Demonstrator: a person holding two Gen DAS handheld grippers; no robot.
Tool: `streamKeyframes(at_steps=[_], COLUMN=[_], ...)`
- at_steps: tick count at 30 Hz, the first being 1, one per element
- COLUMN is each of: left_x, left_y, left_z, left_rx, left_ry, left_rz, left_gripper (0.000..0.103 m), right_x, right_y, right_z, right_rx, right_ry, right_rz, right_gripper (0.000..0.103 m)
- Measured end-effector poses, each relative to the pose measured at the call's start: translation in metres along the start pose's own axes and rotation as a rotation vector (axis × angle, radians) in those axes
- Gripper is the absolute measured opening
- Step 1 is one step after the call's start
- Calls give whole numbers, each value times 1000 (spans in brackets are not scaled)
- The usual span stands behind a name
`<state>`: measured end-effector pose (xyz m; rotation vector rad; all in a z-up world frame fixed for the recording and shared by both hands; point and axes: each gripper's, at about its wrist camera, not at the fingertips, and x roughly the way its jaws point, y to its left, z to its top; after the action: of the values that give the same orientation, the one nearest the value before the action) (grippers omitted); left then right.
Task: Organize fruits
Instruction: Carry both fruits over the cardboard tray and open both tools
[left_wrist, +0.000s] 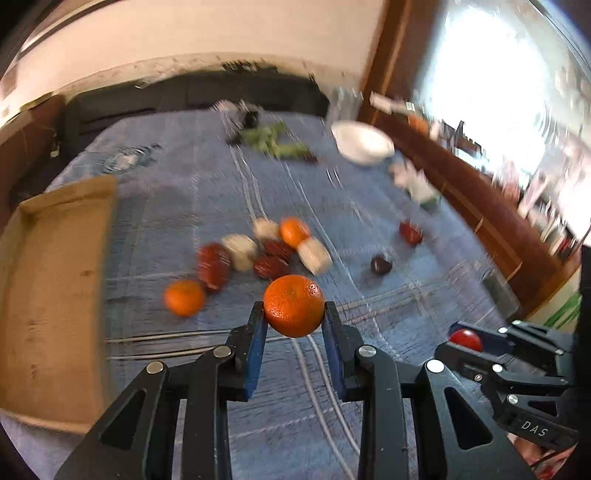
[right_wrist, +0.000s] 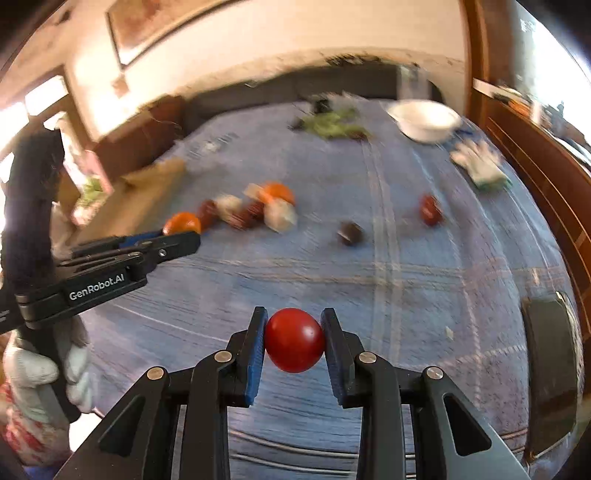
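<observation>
Orange (left_wrist: 293, 305), round with dimpled glossy skin, sits clamped in my left claw (left_wrist: 294, 314), blue pads pressing both sides, held up off the blue striped cloth (left_wrist: 369, 206). My right claw (right_wrist: 294, 341) pinches a smooth, shiny red tomato (right_wrist: 294, 340) the same way, also raised above the cloth. Both claws point forward, side by side; my left hand (right_wrist: 44, 373) wears a white knit glove around the handle. Loose fruit pile (left_wrist: 258, 251) lies ahead on the cloth: dark red pieces, pale blocky ones and another orange fruit, blurred. A second orange (left_wrist: 184, 297) rests just left of the pile. One red fruit (left_wrist: 410, 232) and a dark round one (left_wrist: 380, 264) lie apart to the right. Flat cardboard tray (left_wrist: 55, 280) at left, white bowl (left_wrist: 362, 142) far back.
</observation>
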<state>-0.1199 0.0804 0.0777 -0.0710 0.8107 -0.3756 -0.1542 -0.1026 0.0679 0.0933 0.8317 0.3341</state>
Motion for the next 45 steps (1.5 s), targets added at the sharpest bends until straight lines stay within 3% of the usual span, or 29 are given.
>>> streamKeyframes(at_steps=[4,7,12,16,19,25,31,36,40,42,45], left_x=[-50,-79,-99,-89,-69,-6,40,54,54,51,43], left_y=[31,63,121,184,220,291,322,334,338,338,334], left_z=[13,29,61,88,100,105,101,97,94,93,93], left_rx=[-47,-75,-111,-192,-231,-370,-440,-479,-510,-524,-532], left_ry=[-80,-117,-132,-84,-45,57,128,140,125,113,97], left_rz=[12,68,206,280,331,317,313,302,280,272,280], left_gripper=[29,29,29,29,29,29,29,30,44,47,50], right_x=[-10,-11,6,51,100,196,270,292,295,293,285], right_y=[37,63,107,137,162,198,212,214,214,213,209], right_z=[28,60,113,151,169,176,179,179,181,182,186], right_rx=[-37,-45,-75,-70,-88,-144,-171,-174,-182,-177,-155], right_ry=[-30,-55,-76,-23,36,150,215,228,200,182,152], right_rz=[139,250,340,366,356,289,241,213,192,188,181], right_gripper=[32,32,33,33,33,33,33,34,37,50,58])
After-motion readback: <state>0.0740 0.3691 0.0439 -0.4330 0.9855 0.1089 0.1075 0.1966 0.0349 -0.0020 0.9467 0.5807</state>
